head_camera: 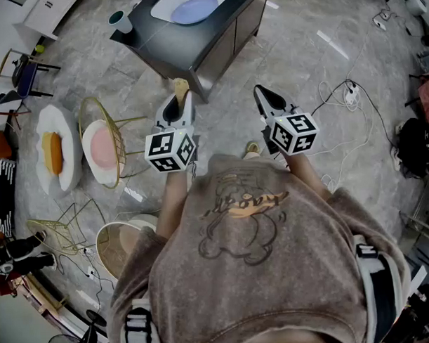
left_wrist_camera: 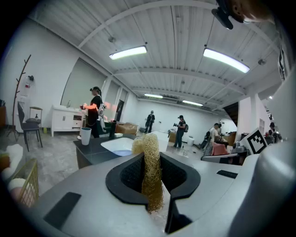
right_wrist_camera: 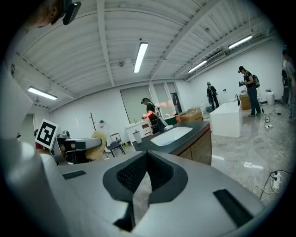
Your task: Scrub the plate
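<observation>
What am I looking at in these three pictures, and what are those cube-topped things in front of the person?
There is no robot arm. A person holds a two-jaw hand tool in each hand, and the marker cubes are part of those tools. The top-down picture comes from a camera on the person's head: the left gripper shows at its left, the right gripper at its right. The other two pictures come from a camera riding on each gripper, looking along its jaws. The left gripper is clamped on a straw-coloured fibrous scrubber. The right gripper's jaws are shut with nothing between them. Ahead stands a dark counter with a white sink holding a pale blue plate, and a cup on its corner.
</observation>
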### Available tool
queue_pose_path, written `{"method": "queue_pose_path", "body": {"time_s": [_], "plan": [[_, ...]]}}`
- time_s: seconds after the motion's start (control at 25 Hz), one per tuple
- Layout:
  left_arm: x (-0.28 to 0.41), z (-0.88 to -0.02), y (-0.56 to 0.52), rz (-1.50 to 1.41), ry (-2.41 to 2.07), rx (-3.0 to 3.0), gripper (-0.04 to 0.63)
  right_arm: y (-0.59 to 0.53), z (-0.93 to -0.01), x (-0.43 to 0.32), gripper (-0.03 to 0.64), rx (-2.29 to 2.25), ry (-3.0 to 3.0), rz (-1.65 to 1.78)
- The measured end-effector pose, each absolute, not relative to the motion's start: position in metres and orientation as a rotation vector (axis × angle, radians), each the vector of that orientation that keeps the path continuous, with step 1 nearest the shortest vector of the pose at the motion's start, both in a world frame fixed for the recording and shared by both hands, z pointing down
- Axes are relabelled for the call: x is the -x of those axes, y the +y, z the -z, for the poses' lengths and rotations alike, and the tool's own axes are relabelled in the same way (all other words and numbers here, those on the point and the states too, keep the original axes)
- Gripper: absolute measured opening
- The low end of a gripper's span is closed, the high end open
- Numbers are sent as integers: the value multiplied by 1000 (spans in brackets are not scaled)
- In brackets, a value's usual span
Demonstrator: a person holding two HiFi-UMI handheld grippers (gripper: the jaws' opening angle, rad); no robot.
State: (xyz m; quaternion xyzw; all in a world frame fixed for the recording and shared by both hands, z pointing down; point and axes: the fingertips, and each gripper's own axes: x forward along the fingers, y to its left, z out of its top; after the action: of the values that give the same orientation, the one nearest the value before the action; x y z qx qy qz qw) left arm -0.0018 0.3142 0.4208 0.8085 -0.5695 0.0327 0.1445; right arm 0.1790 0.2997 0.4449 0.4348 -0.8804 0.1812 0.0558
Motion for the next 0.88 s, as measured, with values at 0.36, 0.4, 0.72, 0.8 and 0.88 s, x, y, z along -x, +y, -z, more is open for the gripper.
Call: {"method": "queue_pose_path", "body": {"time_s": [0.36,0.4,0.72,0.8,0.88], "plan": [[15,-419,310,-97,-1594,-2396,78,302,-444,-153,-2,-1329,-2706,-532],[16,-421,310,-100,-1582,-2408,78,304,-446,-151,-2,-1327,-2703,-523],[30,-435,294,-128,-1522,-2437,78,295,-457,-151,-2,-1406,-2644,-524],[30,-434,284,-128,-1518,-2446,78,286,-458,-150,-2,-1415,-2641,-527],[30,-432,271,-118,-1515,-2454,78,272,-461,-148,-2,-1414,-2642,-529]]}}
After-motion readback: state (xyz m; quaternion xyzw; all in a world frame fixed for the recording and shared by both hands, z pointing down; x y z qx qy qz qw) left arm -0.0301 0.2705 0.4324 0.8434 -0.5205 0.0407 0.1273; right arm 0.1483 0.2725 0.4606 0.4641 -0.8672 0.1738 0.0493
